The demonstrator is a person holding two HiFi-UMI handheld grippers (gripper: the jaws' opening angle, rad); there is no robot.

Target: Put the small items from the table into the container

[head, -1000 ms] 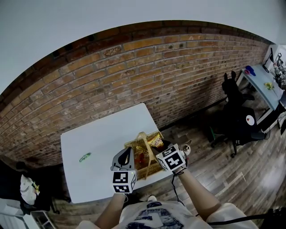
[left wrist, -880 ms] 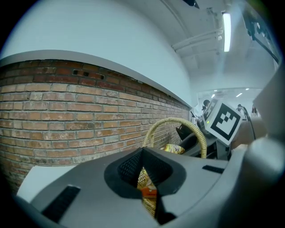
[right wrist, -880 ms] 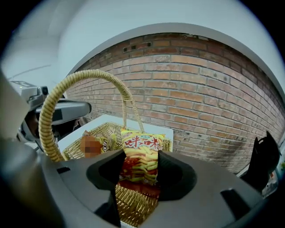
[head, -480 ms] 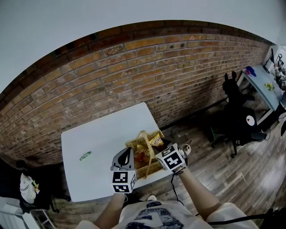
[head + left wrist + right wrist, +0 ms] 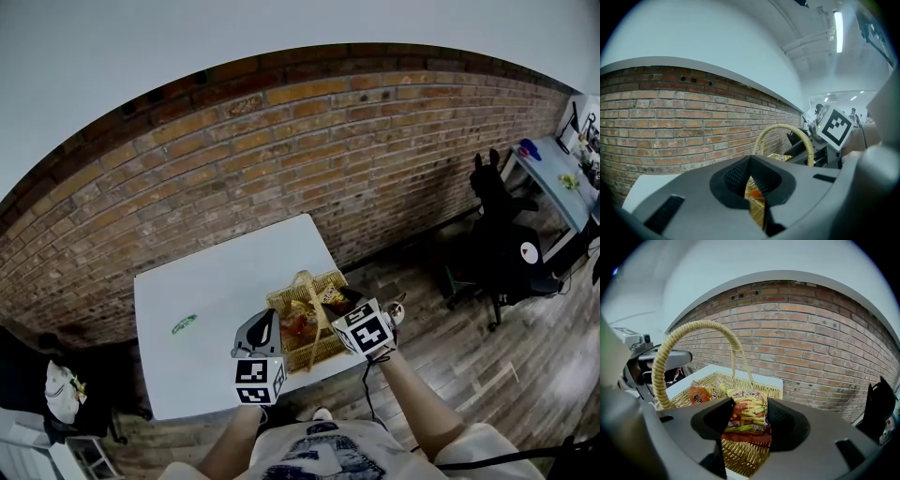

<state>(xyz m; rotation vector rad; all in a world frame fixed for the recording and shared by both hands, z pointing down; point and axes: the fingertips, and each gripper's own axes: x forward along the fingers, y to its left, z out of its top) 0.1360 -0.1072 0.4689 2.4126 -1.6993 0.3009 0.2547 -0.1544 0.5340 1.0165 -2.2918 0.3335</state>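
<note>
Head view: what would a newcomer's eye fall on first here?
The wicker basket stands at the white table's near right corner. The right gripper holds a red-and-yellow snack packet over it. One small green item lies alone on the table's left side.
</note>
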